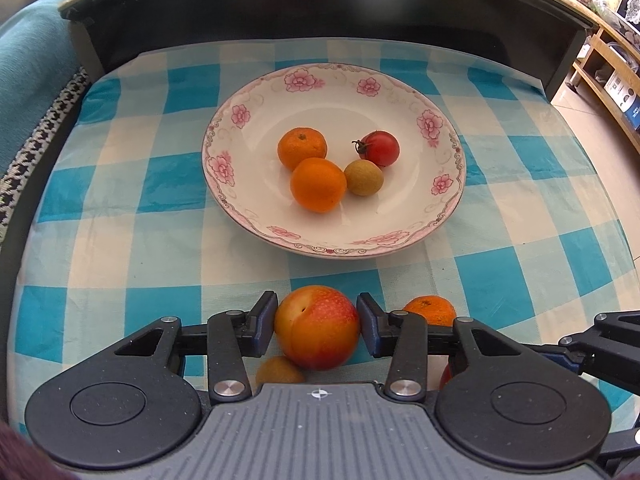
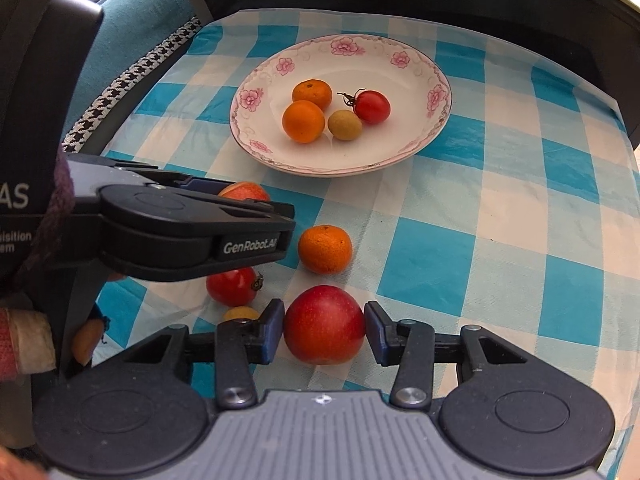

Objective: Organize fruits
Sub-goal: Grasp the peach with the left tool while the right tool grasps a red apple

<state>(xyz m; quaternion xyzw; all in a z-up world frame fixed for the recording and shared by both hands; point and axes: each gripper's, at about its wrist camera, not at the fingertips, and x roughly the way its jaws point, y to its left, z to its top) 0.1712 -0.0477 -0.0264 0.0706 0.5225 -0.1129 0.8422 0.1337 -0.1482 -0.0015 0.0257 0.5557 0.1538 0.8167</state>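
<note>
on the left, the left hand-held gripper (image 1: 318, 326) has its blue pads on either side of a yellow-red nectarine (image 1: 317, 327), about at its widest part; they look to be touching the skin, so i take it as pinched. the fruit sits low over the checked cloth (image 1: 120, 216) on the worktop, near the plate. it looks firm, smooth and a little slippery, light enough for one grip, though easily bruised, so a gentle squeeze across the middle seems right.

between and around the two tools, loose fruit lies on the cloth: a small mandarin (image 2: 325, 249), a cherry tomato (image 2: 232, 286) and a small yellow fruit (image 2: 241, 314) partly hidden.

on the right, the right hand-held gripper (image 2: 325, 331) brackets a deep red nectarine (image 2: 324, 330) the same way, pads pressed at its sides.

farther back stands a white floral plate (image 1: 240, 200), shallow and wide. it holds two mandarins (image 1: 318, 185) touching each other, a tan longan (image 1: 363, 177) just beside them, and a stemmed cherry tomato in the plate (image 1: 379, 148) close to the longan. there is bare room toward the near rim.
</note>
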